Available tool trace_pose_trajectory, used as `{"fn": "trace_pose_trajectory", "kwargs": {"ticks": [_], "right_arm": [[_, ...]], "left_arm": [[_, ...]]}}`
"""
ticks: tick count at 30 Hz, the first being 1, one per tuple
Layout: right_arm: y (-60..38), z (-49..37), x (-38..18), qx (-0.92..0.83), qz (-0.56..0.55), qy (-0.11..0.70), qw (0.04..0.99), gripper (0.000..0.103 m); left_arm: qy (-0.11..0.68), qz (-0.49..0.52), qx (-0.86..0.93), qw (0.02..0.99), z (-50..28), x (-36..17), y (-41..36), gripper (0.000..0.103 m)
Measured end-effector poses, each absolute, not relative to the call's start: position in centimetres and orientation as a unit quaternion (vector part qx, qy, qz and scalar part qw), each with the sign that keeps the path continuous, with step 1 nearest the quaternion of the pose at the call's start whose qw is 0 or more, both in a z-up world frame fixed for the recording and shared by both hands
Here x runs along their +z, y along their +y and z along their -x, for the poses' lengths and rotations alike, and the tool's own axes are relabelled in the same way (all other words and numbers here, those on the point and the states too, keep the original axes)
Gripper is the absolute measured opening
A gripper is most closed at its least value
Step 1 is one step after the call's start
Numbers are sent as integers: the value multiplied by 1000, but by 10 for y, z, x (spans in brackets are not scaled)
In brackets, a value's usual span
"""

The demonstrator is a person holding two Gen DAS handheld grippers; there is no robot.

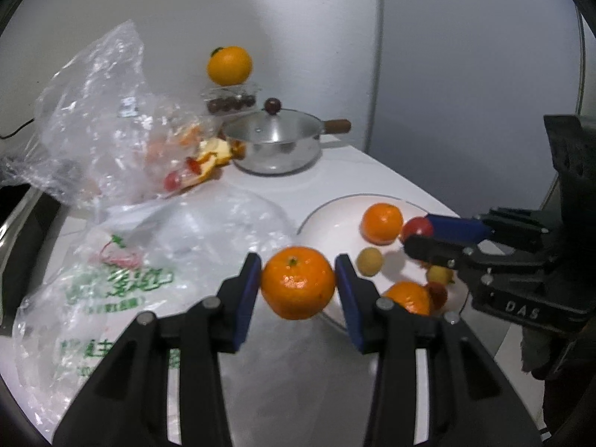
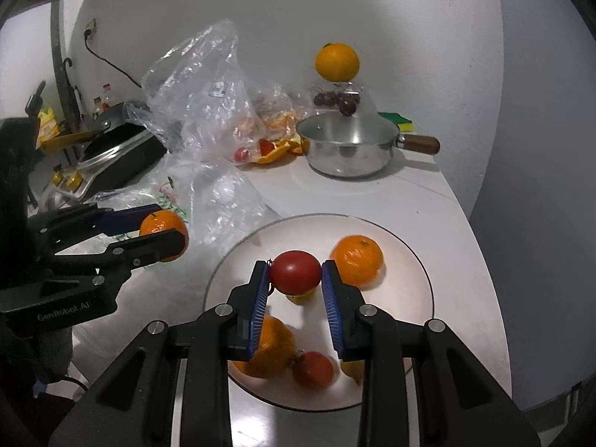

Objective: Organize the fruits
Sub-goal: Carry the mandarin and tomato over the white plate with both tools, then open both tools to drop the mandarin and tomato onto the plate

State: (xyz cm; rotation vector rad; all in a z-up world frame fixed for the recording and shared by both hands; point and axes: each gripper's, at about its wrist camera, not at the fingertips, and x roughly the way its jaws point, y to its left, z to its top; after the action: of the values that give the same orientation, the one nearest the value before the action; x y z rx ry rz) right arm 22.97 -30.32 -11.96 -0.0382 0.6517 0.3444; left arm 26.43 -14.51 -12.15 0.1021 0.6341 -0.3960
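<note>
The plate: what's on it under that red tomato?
Under the held tomato on the plate: a small yellow fruit, mostly hidden. Nearby lie two oranges, another tomato; the jaws cover more.

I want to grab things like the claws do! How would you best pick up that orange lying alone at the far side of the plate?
Grip the orange across its round middle, coming straight down from above. It sits stem-up on the plate, sides bare, so two claw pads can close on opposite sides without bumping other fruit.
</note>
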Motion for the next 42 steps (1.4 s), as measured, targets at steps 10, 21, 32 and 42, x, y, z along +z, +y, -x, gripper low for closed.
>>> {"fn": "trace_pose_trajectory", "kwargs": {"ticks": [10,21,32,42], "right_arm": [[-324,-231,-133,158,5,328,931,31],[-332,-239,-147,159,2,342,926,31],[-326,-243,-150,165,10,345,924,31],[-320,-244,-150,160,16,352,922,32]], "left_arm": [[326,-62,-202,921,-274,-134,-166,42],[340,-72,-200,916,-283,-144,-178,42],[350,-69,-204,912,-286,-149,-179,43],[350,-74,-206,911,-286,-149,-180,45]]}}
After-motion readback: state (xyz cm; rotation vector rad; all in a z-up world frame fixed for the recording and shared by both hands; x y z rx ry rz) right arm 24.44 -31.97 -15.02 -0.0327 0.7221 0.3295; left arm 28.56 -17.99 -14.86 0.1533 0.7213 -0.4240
